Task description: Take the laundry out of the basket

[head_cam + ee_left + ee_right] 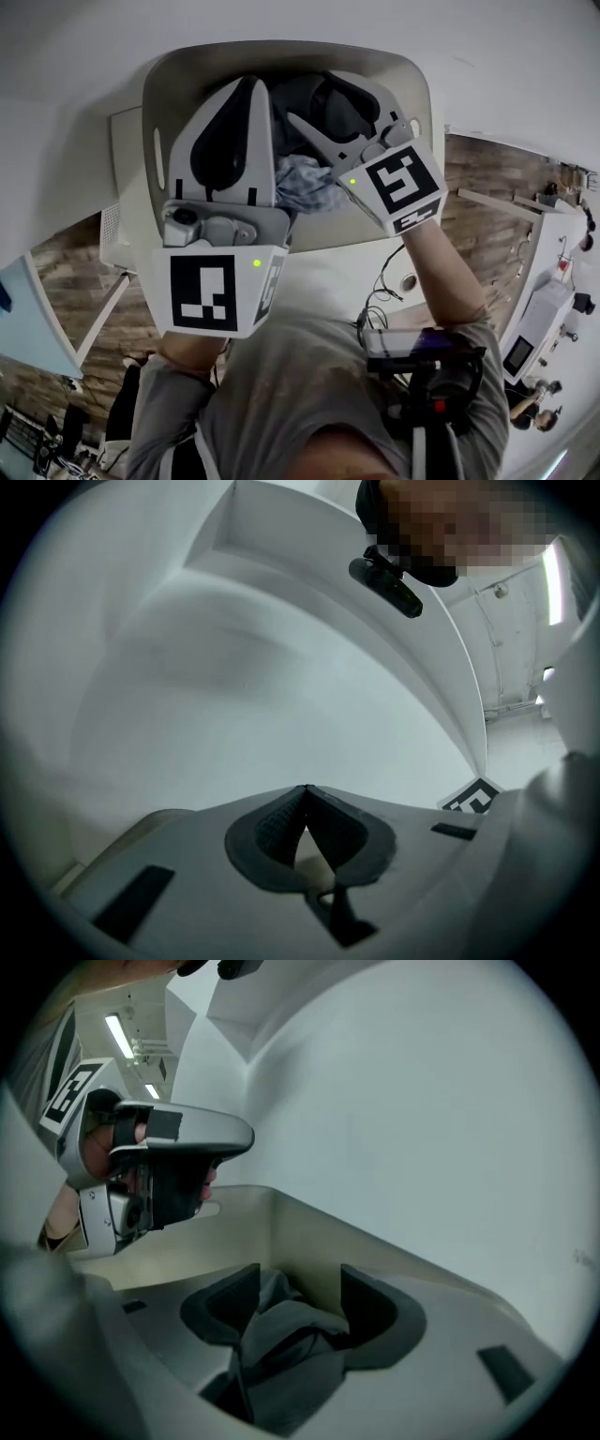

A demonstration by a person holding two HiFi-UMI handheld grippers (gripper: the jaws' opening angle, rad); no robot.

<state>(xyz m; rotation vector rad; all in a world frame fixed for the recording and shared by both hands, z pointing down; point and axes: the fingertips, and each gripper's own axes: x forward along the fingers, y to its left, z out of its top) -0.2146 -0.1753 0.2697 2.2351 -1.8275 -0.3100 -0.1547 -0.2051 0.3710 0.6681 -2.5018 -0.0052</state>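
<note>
The beige laundry basket (187,70) stands against the white wall, and I look down into it. Dark clothes (314,117) and a blue-grey cloth (309,183) lie inside. My left gripper (253,82) hangs over the basket's left half with its jaws shut and nothing between them; its closed tips (306,789) face the bare wall. My right gripper (312,97) is over the laundry with its jaws wide apart. A grey cloth (291,1335) bunches loosely between its pads (375,1307), in front of the basket wall (309,1232). The left gripper (159,1176) shows at the left of the right gripper view.
A white wall rises close behind the basket. A white cabinet (122,159) stands to its left. The wooden floor (487,187) extends to the right, with a white machine (539,323) and cables (380,291) near my body.
</note>
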